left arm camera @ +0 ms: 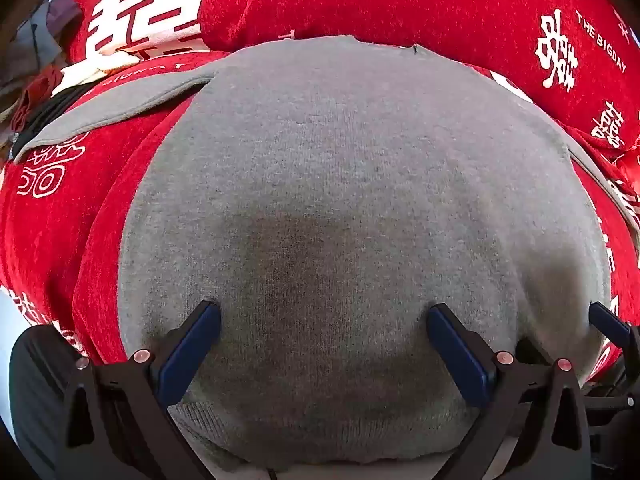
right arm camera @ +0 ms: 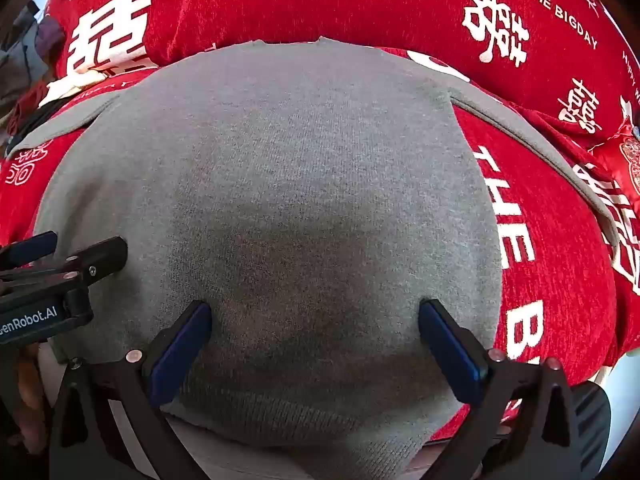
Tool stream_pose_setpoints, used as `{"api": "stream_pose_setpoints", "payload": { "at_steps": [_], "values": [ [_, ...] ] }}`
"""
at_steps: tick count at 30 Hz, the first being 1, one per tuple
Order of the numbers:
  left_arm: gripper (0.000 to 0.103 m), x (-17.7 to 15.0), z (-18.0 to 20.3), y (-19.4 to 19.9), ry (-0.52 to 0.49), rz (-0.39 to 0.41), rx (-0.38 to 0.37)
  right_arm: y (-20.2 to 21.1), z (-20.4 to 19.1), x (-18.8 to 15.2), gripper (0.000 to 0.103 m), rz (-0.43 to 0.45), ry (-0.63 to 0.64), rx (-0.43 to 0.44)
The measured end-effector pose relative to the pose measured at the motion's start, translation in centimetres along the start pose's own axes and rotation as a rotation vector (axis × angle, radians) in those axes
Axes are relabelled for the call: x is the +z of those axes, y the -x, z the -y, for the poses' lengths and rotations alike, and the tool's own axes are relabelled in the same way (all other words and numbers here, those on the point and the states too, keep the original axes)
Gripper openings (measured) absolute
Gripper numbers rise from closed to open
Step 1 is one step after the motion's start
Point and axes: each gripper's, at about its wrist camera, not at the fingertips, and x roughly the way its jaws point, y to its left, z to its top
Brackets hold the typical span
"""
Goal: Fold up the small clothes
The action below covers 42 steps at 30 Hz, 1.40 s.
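Observation:
A small grey knit sweater (left arm camera: 340, 184) (right arm camera: 280, 184) lies flat on a red cloth (left arm camera: 48, 232) printed with white characters. Its sleeves stretch out to the left (left arm camera: 100, 116) and to the right (right arm camera: 520, 128). My left gripper (left arm camera: 323, 310) points steeply down over the near left part of the sweater's body, open, with only flat fabric between its blue pads (left arm camera: 196, 344). My right gripper (right arm camera: 315, 307) hovers over the near right part, also open, with nothing gripped. The left gripper (right arm camera: 72, 248) shows at the left edge of the right wrist view. The near hem (right arm camera: 320, 432) lies below the fingers.
A red cushion (right arm camera: 320, 0) with white lettering runs along the back behind the sweater. A heap of dark clothes (left arm camera: 36, 60) sits at the far left. A red embroidered item (right arm camera: 628, 152) lies at the right edge. Pale surface shows at the near corners.

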Motion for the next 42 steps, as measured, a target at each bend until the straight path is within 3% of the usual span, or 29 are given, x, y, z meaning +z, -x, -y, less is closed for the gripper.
{"api": "stream_pose_setpoints", "payload": {
  "at_steps": [12,23,32,38,42],
  "values": [
    [0.103,0.6,0.4,0.4,0.002,-0.012,0.009,0.2,-0.3,-0.1,0.103,-0.008,0.003,-0.006],
    [0.103,0.8,0.3,-0.4,-0.008,-0.043,0.000,-0.9,-0.6,0.5,0.103,-0.085,0.023,-0.017],
    [0.103,0.3,0.2,-0.5,-0.024,-0.021,-0.009,-1.2,-0.7,1.1,0.103,-0.113,0.059,-0.014],
    [0.103,1.1,1.2,0.4,-0.128,-0.010,0.046,-1.1,-1.2,2.2,0.103,-0.142,0.135,-0.013],
    [0.103,2.3,1.1,1.7,-0.140,0.014,0.055,0.1,-1.3,3.7,0.103,-0.109,0.142,0.009]
  ]
}}
